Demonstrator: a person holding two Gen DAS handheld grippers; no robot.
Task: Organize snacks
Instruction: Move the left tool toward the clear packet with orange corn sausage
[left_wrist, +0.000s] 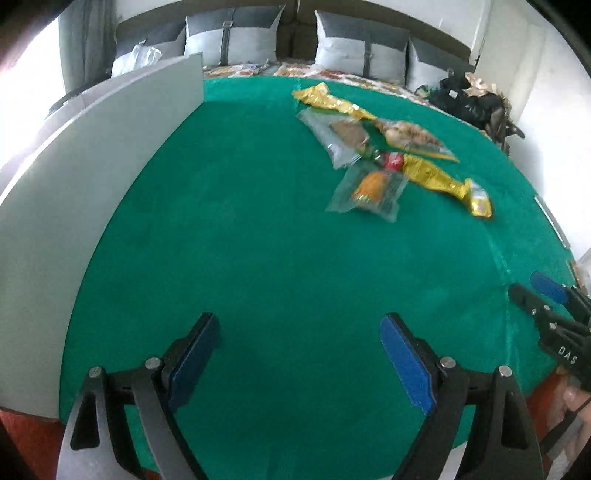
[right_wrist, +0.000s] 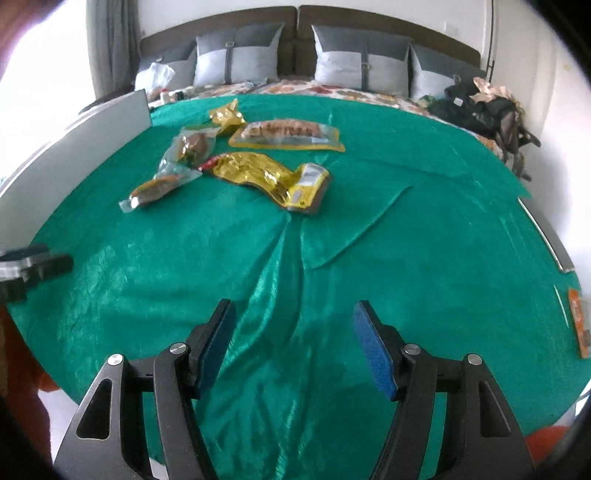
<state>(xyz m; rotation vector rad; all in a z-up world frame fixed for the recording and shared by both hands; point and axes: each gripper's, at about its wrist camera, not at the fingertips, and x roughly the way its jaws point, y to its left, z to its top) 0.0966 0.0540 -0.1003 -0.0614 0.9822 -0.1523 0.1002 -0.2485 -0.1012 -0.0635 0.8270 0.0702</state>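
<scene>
Several snack packets lie in a loose heap on the green cloth (left_wrist: 240, 240). Among them are a gold foil packet (left_wrist: 439, 181), a clear packet with an orange snack (left_wrist: 369, 188) and a clear packet with a brown snack (left_wrist: 341, 136). My left gripper (left_wrist: 299, 325) is open with nothing between its fingers, near the cloth's front edge and well short of the heap. The right wrist view shows the same gold foil packet (right_wrist: 266, 173) and a long yellow-edged packet (right_wrist: 288, 134). My right gripper (right_wrist: 295, 308) is open and holds nothing, over wrinkled cloth in front of the heap.
A tall grey-white panel (left_wrist: 74, 184) stands along the cloth's left side. Grey pillows (right_wrist: 236, 59) and a dark pile of bags (right_wrist: 491, 110) lie beyond. An orange packet (right_wrist: 580, 325) sits at the far right edge. The right gripper (left_wrist: 543, 295) shows at the left view's right edge.
</scene>
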